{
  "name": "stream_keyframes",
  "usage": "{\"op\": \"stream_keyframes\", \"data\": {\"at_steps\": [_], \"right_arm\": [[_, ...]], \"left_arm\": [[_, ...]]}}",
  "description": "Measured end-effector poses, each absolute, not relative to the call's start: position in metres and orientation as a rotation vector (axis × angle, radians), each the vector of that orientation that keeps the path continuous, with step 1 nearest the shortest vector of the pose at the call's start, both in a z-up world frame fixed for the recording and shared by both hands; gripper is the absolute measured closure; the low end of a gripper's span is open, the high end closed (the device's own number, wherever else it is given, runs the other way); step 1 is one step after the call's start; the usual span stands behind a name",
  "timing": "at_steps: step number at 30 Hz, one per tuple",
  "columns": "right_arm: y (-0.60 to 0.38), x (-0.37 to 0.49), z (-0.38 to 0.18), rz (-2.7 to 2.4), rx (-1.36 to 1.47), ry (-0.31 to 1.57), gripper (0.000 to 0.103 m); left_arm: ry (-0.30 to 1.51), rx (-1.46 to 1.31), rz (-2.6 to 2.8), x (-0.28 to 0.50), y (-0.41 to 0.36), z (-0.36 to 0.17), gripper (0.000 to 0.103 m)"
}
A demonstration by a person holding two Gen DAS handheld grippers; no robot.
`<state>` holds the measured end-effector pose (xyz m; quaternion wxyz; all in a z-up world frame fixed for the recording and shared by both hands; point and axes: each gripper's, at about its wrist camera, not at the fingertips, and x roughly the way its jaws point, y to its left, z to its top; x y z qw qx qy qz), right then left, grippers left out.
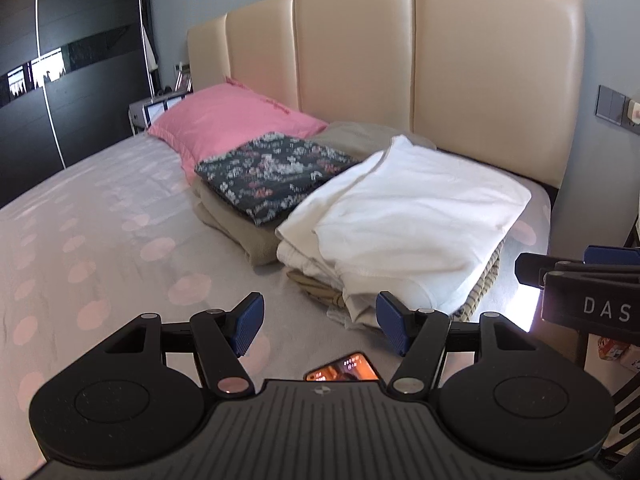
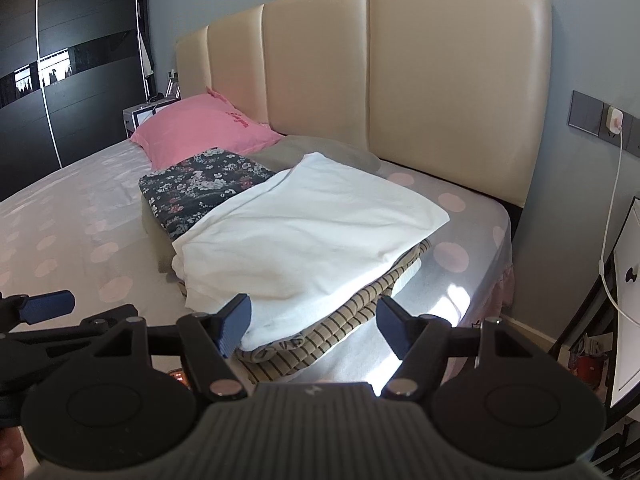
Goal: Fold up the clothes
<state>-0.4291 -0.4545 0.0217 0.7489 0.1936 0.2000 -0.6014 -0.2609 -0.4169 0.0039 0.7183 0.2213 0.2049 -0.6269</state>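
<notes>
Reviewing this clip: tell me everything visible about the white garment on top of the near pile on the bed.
The white garment is a plain, soft-looking fabric, loosely folded into a rough rectangle with mild wrinkles. It lies flat on top of the near stack, resting on a striped cloth whose edges stick out beneath it. More pale folded layers show under its left edge in the left wrist view. Its far corner reaches the floral folded piece. Neither open gripper touches it.

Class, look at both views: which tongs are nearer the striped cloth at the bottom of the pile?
Right. The right tongs hover just over the striped cloth at its near edge; the left tongs sit further left, by the pile's other corner.
</notes>
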Motion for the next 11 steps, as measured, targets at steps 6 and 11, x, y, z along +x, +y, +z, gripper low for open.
{"op": "stream_keyframes", "data": {"at_steps": [6, 11], "right_arm": [[-0.4514, -0.4281, 0.0248, -1.326, 0.394, 0.427, 0.031], [-0.4498, -0.4272, 0.0254, -1.33, 0.375, 0.432, 0.031]], "left_arm": [[0.417, 0.43, -1.408, -0.261, -0.4118, 0.0126, 0.043], [0.428, 0.422, -1.436, -0.2606, -0.4112, 0.0144, 0.043]]}}
